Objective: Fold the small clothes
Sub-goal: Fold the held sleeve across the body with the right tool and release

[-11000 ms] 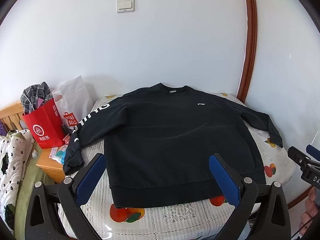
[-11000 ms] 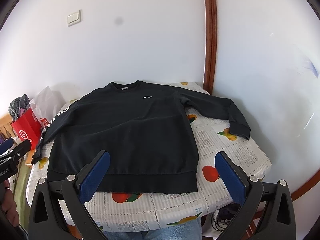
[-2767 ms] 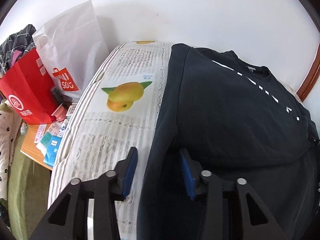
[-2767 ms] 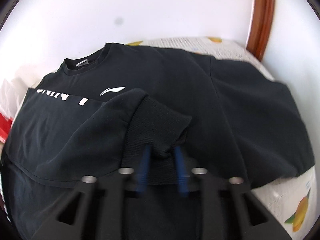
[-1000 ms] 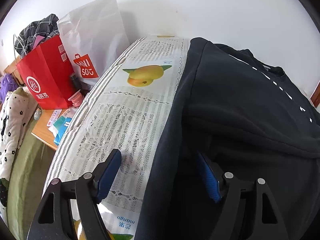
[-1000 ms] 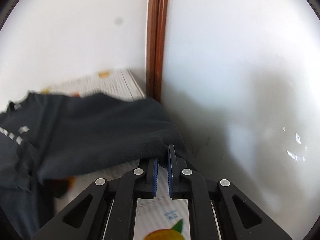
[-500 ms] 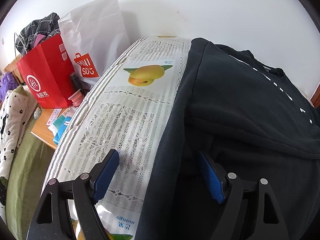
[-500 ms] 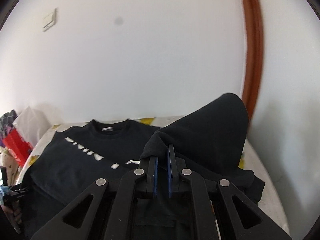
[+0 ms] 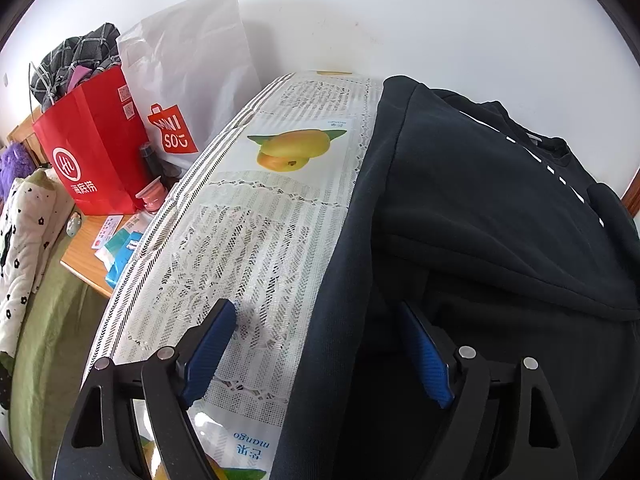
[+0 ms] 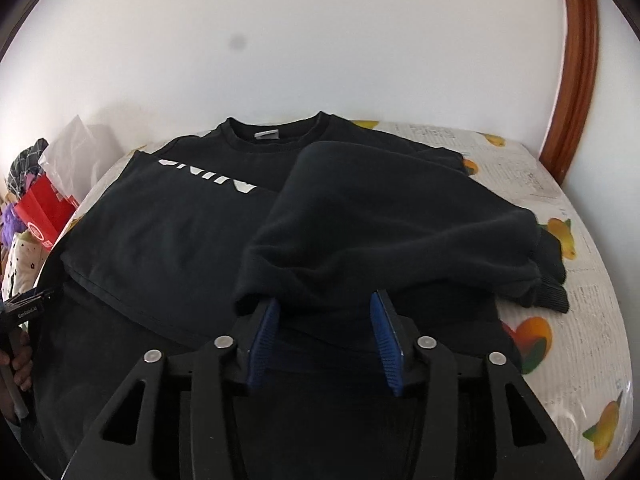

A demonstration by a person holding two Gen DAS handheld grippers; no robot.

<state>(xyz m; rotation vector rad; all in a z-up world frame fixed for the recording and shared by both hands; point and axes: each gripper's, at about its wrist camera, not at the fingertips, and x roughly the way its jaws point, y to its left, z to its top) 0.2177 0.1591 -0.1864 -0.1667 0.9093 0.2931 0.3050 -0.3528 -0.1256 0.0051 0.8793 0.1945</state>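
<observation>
Left wrist view, garment: the black long-sleeved sweatshirt (image 9: 480, 216) lies flat on the bench (image 9: 256, 240), which wears a white lace-patterned cloth with fruit prints; its side edge runs parallel to the bench's left edge, one sleeve folded across the chest.
Left wrist view, left gripper (image 9: 320, 354): fingers wide apart, straddling the sweatshirt's side edge, probably ready to pinch it for the next fold.
Left wrist view, hidden: hem cut off below.
Right wrist view, sleeve: the other sleeve (image 10: 400, 224) is draped over the body, cuff toward the bench's right edge.
Right wrist view, right gripper (image 10: 326, 332): fingers parted, holding nothing, close against the bunched sleeve.
Right wrist view, hidden: contact with the cloth is unclear; the chest lettering is partly covered.
</observation>
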